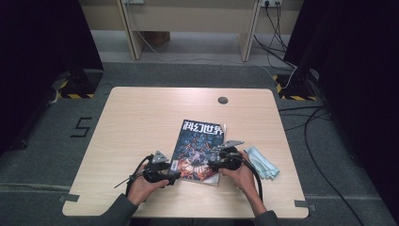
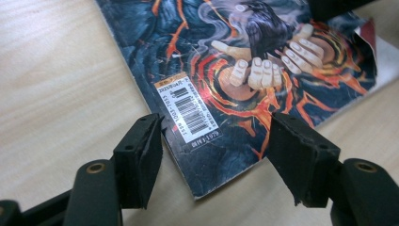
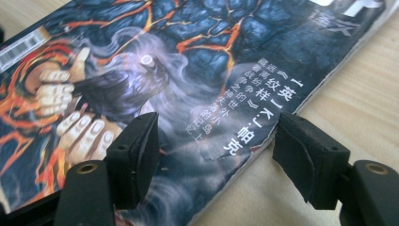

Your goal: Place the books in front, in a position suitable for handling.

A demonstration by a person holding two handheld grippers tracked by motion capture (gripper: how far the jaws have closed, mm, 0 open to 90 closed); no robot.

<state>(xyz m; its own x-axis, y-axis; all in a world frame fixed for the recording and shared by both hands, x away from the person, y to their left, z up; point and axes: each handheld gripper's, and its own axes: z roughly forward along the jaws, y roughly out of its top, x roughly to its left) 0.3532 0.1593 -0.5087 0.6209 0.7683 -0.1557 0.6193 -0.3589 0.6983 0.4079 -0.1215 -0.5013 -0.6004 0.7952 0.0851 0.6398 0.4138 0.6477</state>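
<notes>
— Where's the magazine?

— Flat on the surface, towards its near edge, right of middle.

— And the jaws?

— The left gripper straddles the near barcode corner, jaws apart, seemingly gripping nothing. The right gripper straddles the long edge, open too. A pale cloth lies just beyond.
</notes>
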